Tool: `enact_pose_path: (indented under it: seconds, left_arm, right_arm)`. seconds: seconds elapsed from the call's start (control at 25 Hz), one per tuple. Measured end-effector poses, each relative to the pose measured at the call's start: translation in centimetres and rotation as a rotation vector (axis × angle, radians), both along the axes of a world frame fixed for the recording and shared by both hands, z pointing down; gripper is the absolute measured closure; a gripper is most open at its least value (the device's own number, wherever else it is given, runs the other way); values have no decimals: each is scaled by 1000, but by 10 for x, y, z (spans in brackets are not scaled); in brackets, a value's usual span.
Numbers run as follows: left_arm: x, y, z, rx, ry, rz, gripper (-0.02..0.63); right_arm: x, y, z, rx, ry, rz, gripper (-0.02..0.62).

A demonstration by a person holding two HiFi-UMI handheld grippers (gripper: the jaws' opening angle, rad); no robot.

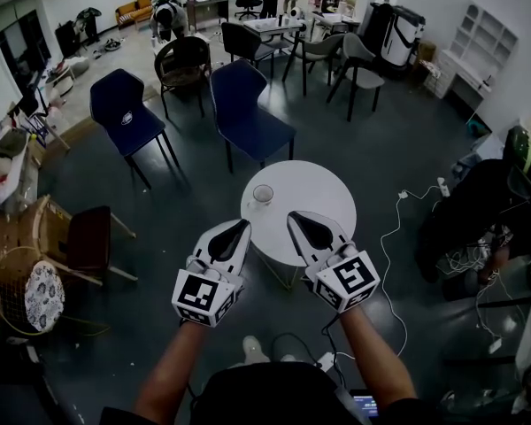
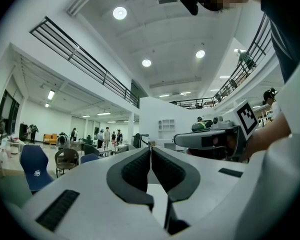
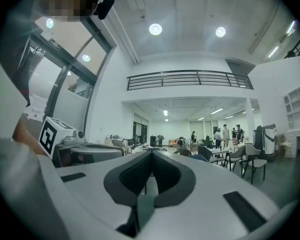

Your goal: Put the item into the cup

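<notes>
Two bare forearms [image 1: 170, 374] rise from six o'clock; the left gripper [image 1: 237, 230] and right gripper [image 1: 301, 221] are both clenched on nothing, jaws pressed together, tips over the near edge of the round white table [image 1: 323, 193]; the cup [image 1: 263, 194] stands upright at one o'clock from the left tips and eleven from the right, about equally near both; no loose item shows, though perhaps it lies inside the cup; blue chairs [image 1: 248, 113] stand beyond.
</notes>
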State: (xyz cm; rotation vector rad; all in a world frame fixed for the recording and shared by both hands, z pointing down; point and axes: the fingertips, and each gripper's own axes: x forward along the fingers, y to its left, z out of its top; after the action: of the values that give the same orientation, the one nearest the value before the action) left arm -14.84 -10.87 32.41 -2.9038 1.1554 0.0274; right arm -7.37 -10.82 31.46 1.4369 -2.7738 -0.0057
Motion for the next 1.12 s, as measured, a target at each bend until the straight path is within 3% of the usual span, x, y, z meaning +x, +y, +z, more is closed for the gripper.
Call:
enact_pose_path:
  seconds: [1.12]
  left_arm:
    - [78,185,-38,33,-35,-32,581]
  right_arm:
    - [76,184,-46,50,-1,-51,589]
